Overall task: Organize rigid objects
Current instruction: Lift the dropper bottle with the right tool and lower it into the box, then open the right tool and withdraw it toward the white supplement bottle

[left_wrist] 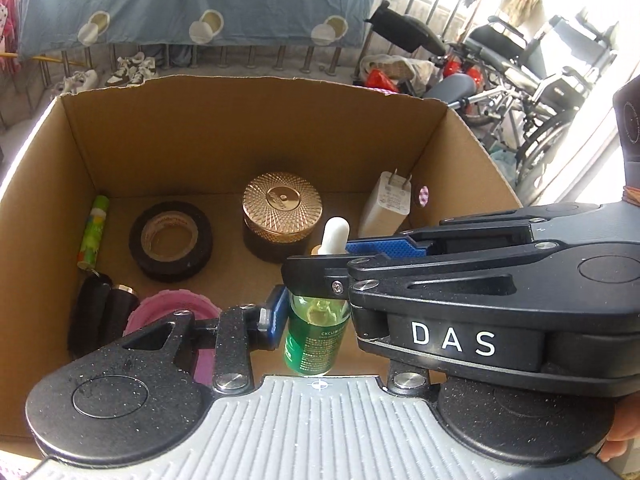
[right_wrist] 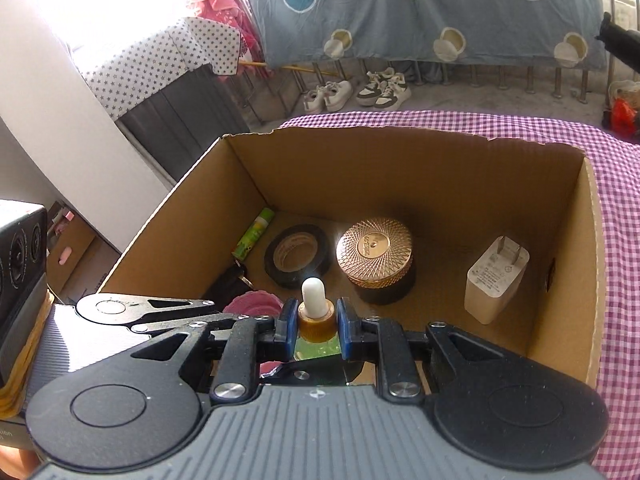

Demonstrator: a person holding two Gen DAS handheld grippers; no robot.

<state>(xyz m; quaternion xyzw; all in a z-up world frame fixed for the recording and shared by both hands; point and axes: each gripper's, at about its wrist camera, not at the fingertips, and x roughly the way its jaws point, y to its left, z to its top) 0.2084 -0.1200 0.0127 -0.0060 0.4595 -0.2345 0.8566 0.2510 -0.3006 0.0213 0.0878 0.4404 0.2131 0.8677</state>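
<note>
A green glass dropper bottle (left_wrist: 316, 332) with a white rubber bulb (right_wrist: 313, 291) and an amber collar hangs upright over the near end of an open cardboard box (left_wrist: 240, 120). My right gripper (right_wrist: 317, 322) is shut on the collar, a blue pad on each side. It reaches in from the right in the left wrist view, where my right gripper (left_wrist: 332, 258) crosses above my left gripper (left_wrist: 316, 320). The left one grips the bottle's body lower down. Its left blue pad (left_wrist: 278, 316) touches the glass; its other finger is hidden.
On the box floor lie a green tube (left_wrist: 94, 232), a black tape roll (left_wrist: 170, 240), a gold-lidded jar (left_wrist: 282, 212), a white plug charger (left_wrist: 386, 208), a black key fob (left_wrist: 100, 312) and a pink round thing (left_wrist: 168, 308). The box stands on a purple checked cloth (right_wrist: 616, 240).
</note>
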